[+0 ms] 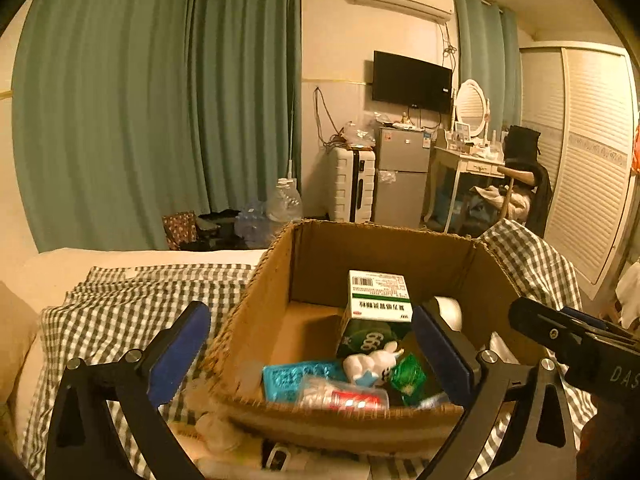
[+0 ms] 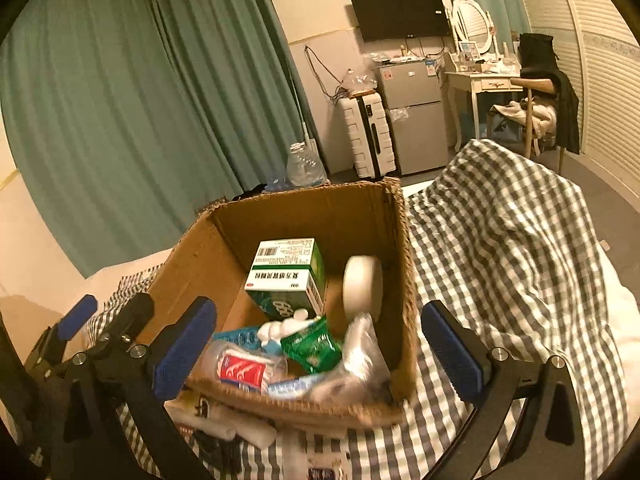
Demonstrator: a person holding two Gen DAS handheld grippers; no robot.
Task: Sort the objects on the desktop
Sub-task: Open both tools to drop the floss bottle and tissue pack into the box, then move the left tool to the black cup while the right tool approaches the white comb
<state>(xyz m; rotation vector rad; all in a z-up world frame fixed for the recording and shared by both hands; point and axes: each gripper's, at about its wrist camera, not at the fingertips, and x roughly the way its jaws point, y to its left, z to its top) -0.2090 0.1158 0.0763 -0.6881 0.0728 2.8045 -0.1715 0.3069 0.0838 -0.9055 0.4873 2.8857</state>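
Left wrist view: left tool (image 1: 310, 354) spread wide, nothing between its pads, straddling the near left corner of the box (image 1: 256, 312). Box sits on a checked cloth (image 1: 132, 300) on a bed — inside: carton (image 1: 378, 300), tape roll (image 2: 362, 286), green packet (image 2: 310, 344), white figure (image 1: 370, 364), floss pack (image 2: 242, 368). Right tool (image 2: 320, 354) also spread, empty, over the box's near edge.

Warm, dim light fills a bedroom. Teal curtains (image 1: 160, 100) cover the far left wall. A black television (image 1: 412, 81) hangs above a small grey fridge (image 1: 402, 176), beside a white suitcase (image 1: 352, 184). A white dressing table (image 1: 464, 160) and louvred wardrobe doors (image 1: 592, 152) stand at right.
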